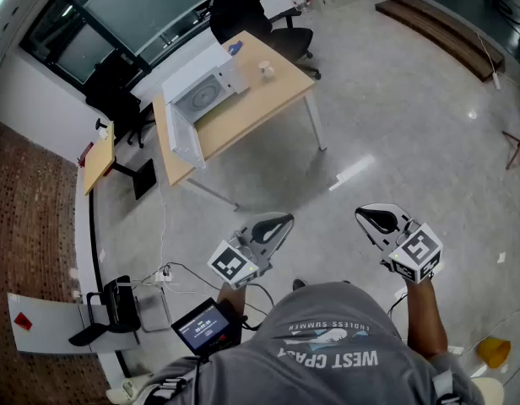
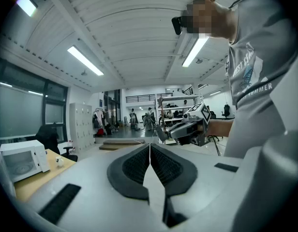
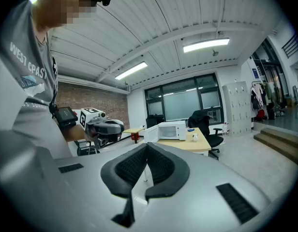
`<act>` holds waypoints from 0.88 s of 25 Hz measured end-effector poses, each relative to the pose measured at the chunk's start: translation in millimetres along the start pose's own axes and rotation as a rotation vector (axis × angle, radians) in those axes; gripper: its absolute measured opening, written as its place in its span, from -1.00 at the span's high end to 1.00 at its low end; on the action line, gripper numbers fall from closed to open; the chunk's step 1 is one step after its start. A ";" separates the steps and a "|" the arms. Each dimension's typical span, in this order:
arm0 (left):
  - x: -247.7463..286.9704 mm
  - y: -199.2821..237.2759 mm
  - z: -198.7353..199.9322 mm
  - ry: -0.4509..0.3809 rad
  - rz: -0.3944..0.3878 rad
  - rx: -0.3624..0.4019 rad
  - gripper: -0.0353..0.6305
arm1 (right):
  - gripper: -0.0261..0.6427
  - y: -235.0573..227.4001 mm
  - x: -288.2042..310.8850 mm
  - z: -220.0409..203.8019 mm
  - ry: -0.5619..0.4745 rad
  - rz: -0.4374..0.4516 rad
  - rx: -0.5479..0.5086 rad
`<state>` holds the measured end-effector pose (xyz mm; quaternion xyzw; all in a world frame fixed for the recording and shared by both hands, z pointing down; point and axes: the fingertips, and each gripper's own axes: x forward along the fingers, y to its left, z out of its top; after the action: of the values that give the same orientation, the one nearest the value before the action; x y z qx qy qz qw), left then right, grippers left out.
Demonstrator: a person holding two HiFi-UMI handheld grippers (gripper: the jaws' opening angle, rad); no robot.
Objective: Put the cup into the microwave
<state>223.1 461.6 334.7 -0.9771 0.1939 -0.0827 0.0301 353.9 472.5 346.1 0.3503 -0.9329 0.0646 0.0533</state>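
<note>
Cup, head view: small white cup (image 1: 266, 70) stands on the pale wooden surface (image 1: 251, 112), just right of the white microwave oven (image 1: 205, 91), whose door hangs open; well apart from both tongs.
Shirt, head view: grey T-shirt (image 1: 327, 344) reads "WEST COAST" and "ENDLESS SUMMER".
Left tongs, left gripper view: left tongs (image 2: 150, 148) pressed together, nothing between; cup (image 2: 59, 161) far off beside the microwave.
Right tongs, right gripper view: right tongs (image 3: 146, 150) together, empty; cup (image 3: 194, 137) right of the open microwave; "WEST COAST" legible on the shirt.
</note>
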 end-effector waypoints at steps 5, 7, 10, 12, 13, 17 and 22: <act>-5.9 -8.2 -4.2 -0.002 0.006 -0.002 0.82 | 0.87 6.6 1.4 -4.7 0.002 0.011 0.000; -10.9 -6.8 -3.4 -0.007 0.013 -0.008 0.82 | 0.87 12.0 4.3 -0.8 0.005 0.021 -0.009; -10.9 -7.5 -6.0 -0.009 0.015 -0.016 0.82 | 0.87 13.9 4.7 -1.2 0.012 0.026 -0.016; -8.9 -10.1 -7.0 -0.008 0.007 -0.012 0.82 | 0.87 13.7 3.0 -2.8 0.014 0.021 -0.011; -8.4 -11.5 -7.1 -0.008 0.004 -0.011 0.82 | 0.87 14.1 2.2 -3.9 0.015 0.019 -0.008; -9.5 -14.2 -6.2 -0.011 0.001 -0.013 0.82 | 0.87 16.8 0.4 -6.8 0.021 0.014 0.002; -14.4 -14.1 -7.8 -0.008 0.008 -0.017 0.82 | 0.86 20.2 -0.2 -2.0 -0.018 0.014 -0.006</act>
<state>213.9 480.0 341.5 -0.9768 0.1986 -0.0771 0.0228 340.9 488.0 346.4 0.3444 -0.9359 0.0587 0.0455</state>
